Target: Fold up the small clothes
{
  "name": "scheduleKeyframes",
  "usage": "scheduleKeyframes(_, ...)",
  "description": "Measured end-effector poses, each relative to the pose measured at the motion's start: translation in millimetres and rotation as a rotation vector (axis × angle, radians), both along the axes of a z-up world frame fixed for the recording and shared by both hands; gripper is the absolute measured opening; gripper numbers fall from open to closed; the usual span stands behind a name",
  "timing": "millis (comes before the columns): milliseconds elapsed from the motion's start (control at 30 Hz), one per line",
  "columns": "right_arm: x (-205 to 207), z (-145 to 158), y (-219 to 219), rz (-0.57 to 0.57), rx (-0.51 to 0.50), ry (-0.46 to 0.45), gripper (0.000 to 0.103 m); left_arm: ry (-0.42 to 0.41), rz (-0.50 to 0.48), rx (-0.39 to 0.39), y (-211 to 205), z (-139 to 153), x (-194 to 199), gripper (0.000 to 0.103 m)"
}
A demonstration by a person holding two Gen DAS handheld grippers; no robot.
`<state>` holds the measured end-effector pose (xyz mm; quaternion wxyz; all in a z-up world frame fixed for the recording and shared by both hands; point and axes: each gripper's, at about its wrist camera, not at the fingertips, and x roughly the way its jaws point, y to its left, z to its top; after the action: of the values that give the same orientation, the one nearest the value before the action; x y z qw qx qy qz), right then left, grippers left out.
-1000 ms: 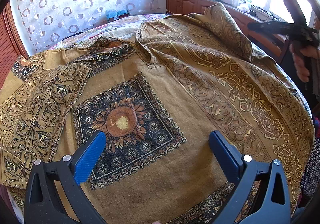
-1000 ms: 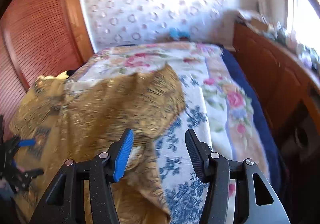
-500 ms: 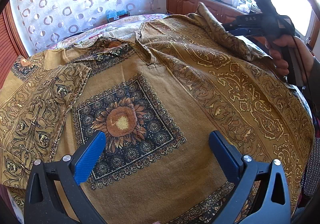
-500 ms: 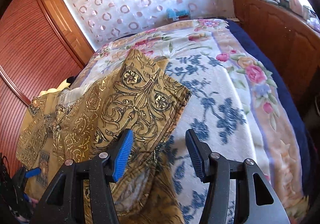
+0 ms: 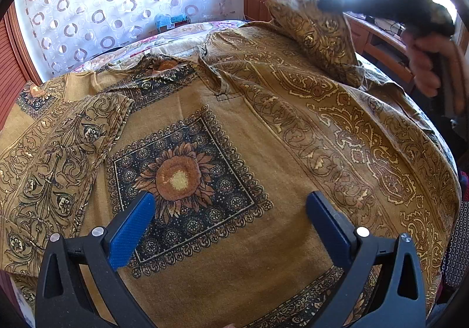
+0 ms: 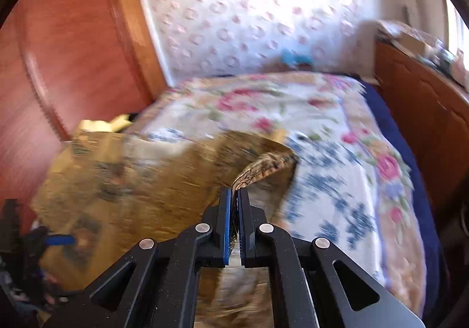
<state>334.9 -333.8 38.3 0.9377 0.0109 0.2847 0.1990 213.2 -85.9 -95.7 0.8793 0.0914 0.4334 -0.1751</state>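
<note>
Right gripper (image 6: 234,196), jaws just closed, pinches the mustard garment (image 5: 205,263) on the bed (image 6: 337,181); left gripper (image 5: 228,222) hovers spread wide, lower frame.

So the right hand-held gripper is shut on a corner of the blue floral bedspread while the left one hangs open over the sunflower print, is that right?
Not quite. In the right wrist view the right hand-held gripper is shut on a sleeve of the mustard patterned shirt, not the bedspread. The left hand-held gripper does hang open over the sunflower print.
</note>
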Motion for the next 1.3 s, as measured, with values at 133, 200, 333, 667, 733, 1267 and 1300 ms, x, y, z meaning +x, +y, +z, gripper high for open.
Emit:
scheduleKeyframes(133,-25,16,20,0.162,0.04,-0.013,0.018,0.0,0.0,0.0,0,0,0,0.103)
scheduleKeyframes(200,-33,19,28,0.171,-0.001,-0.013,0.046,0.0,0.0,0.0,0,0,0,0.103)
scheduleKeyframes(333,-43,13,21,0.165,-0.019,-0.014,0.049,0.0,0.0,0.0,0,0,0,0.103)
scheduleKeyframes(667,-43,-35,16,0.096,-0.137,0.095,0.05,0.0,0.001,0.0,-1,0,0,0.103)
scheduleKeyframes(733,-45,-45,22,0.094,-0.169,0.123,0.05,0.0,0.001,0.0,-1,0,0,0.103)
scheduleKeyframes(1267,-76,-63,22,0.071,-0.236,0.096,0.055,0.007,0.014,-0.007,24,17,-3,0.103)
scheduleKeyframes(1300,-77,-66,25,0.073,-0.248,0.092,0.057,-0.017,0.016,-0.026,32,25,-5,0.103)
